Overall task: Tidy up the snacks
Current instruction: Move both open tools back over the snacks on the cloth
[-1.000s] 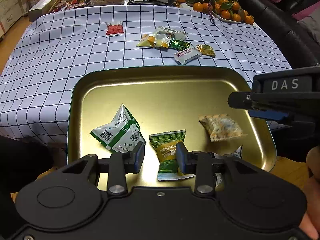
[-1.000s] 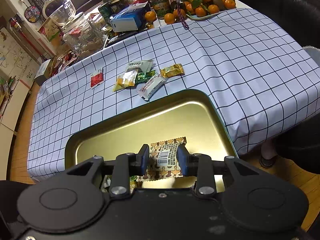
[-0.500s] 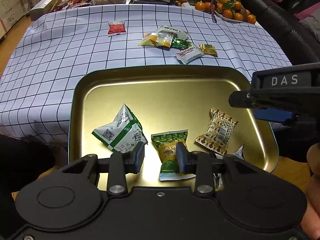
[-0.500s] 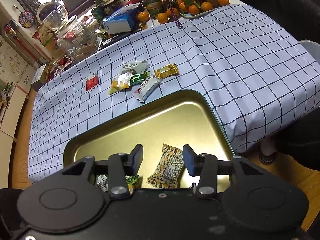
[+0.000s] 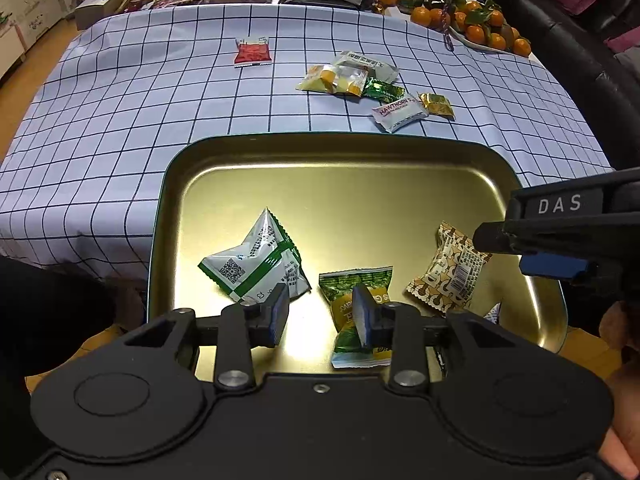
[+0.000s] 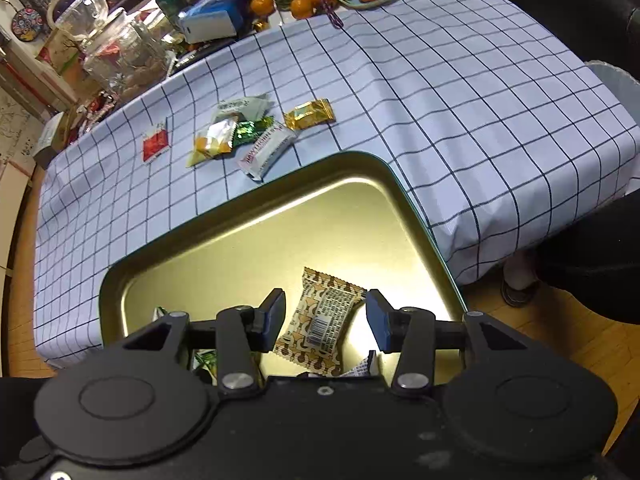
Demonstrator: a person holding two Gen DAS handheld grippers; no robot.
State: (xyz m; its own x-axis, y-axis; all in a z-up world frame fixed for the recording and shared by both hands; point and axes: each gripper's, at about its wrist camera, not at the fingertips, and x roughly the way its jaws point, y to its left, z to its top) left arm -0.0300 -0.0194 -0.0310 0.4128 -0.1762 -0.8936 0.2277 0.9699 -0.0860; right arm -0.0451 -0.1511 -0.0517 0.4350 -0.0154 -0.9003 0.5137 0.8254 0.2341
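With both claws agape and empty, the right claw, having let go a second ago, hangs over the brown patterned snack packet lying in the gold tray, which a low withdrawal could snag; the left claw hovers nearby.

Both claws share one build. The left claw is matte black plastic: a broad housing with a round raised disc on each side of its small central screw, and two angular linkage arms pinned by silver bolts. Its fingers carry blue pads. The right claw looks the same in its own view; seen from the side, its black body bears a plate with pale letters "DAS". Bare skin shows at the housing's right edge.
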